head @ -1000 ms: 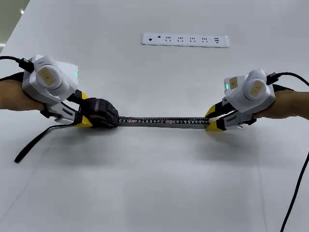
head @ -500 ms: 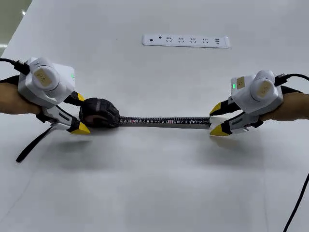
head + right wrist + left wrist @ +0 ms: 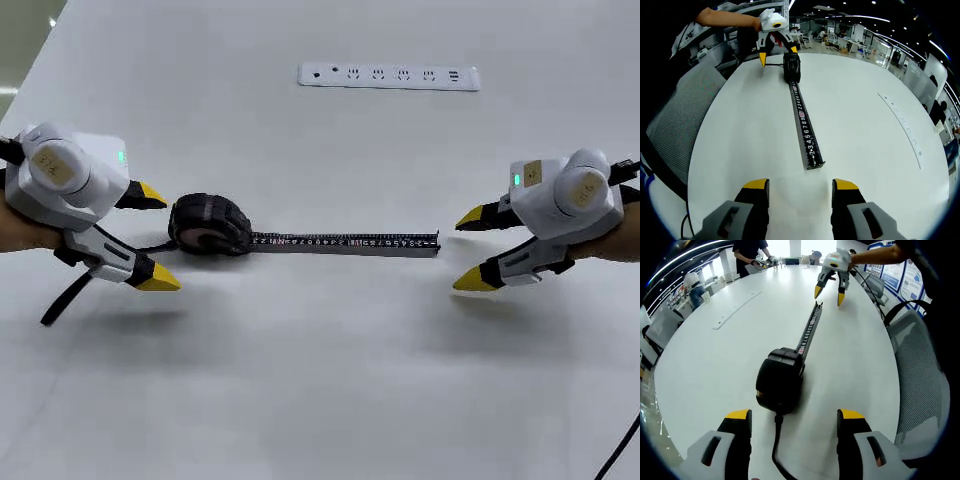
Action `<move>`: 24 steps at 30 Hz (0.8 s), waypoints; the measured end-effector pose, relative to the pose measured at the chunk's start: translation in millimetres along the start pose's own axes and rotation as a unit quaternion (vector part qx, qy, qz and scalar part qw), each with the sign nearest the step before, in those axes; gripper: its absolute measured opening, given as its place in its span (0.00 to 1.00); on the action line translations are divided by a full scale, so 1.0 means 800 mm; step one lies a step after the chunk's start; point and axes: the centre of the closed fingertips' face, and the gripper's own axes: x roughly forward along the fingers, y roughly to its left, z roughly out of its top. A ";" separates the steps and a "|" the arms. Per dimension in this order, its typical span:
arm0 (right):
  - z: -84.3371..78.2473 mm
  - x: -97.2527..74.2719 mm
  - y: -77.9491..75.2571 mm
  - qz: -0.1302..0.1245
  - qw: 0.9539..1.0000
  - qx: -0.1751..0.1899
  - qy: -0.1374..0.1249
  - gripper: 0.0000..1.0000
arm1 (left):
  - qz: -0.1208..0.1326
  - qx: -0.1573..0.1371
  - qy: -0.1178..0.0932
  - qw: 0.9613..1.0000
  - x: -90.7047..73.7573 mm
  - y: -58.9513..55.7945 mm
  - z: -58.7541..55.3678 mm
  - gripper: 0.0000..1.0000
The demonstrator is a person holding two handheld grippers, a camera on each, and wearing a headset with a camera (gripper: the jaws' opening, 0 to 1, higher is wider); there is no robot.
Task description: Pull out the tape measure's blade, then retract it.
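The white, smooth workbench top (image 3: pixel 320 400) carries all items. A long white power strip (image 3: pixel 388 77) lies flat at its far side, well apart from the work.

The left gripper (image 3: pixel 160 240), white-bodied with yellow-tipped jaws, stands wide, one jaw on each side of the tape measure's rear and touching nothing. The right gripper (image 3: pixel 465 252), of the same build, is equally wide. It sits just beyond the blade's free end and holds nothing.

The black, rounded, rubber-clad tape measure case (image 3: pixel 208 224) rests on the table left of centre, just ahead of the left gripper's tips. A black wrist strap (image 3: pixel 775 450) trails from its back between those jaws. The narrow black blade with pale graduations (image 3: pixel 345 241) runs straight out of the case toward the right gripper and lies flat on the surface. Its small metal end hook (image 3: pixel 815 164) lies near the right gripper's tips but apart from them.

Assessment: the pull-out step appears complete, and retraction is the step now in hand. As the blade lies extended with nothing gripping it, a lock or friction is probably holding it. The next move calls for the left gripper to close on the case to steady it. The blade must then be freed or fed back, preferably with the right gripper guiding the hook so it does not whip.
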 end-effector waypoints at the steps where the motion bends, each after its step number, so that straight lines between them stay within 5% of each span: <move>1: 0.000 -0.001 0.002 0.002 1.000 0.005 -0.001 0.48 | 0.004 -0.003 -0.005 1.000 -0.002 -0.002 0.000 0.71; 12: 0.004 -0.013 0.019 -0.018 0.999 0.023 -0.024 0.58 | 0.017 -0.044 -0.043 0.998 -0.013 -0.024 0.001 0.81; 24: 0.005 -0.010 0.039 -0.031 0.998 0.049 -0.037 0.70 | 0.044 -0.095 -0.087 0.991 -0.016 -0.050 0.005 0.93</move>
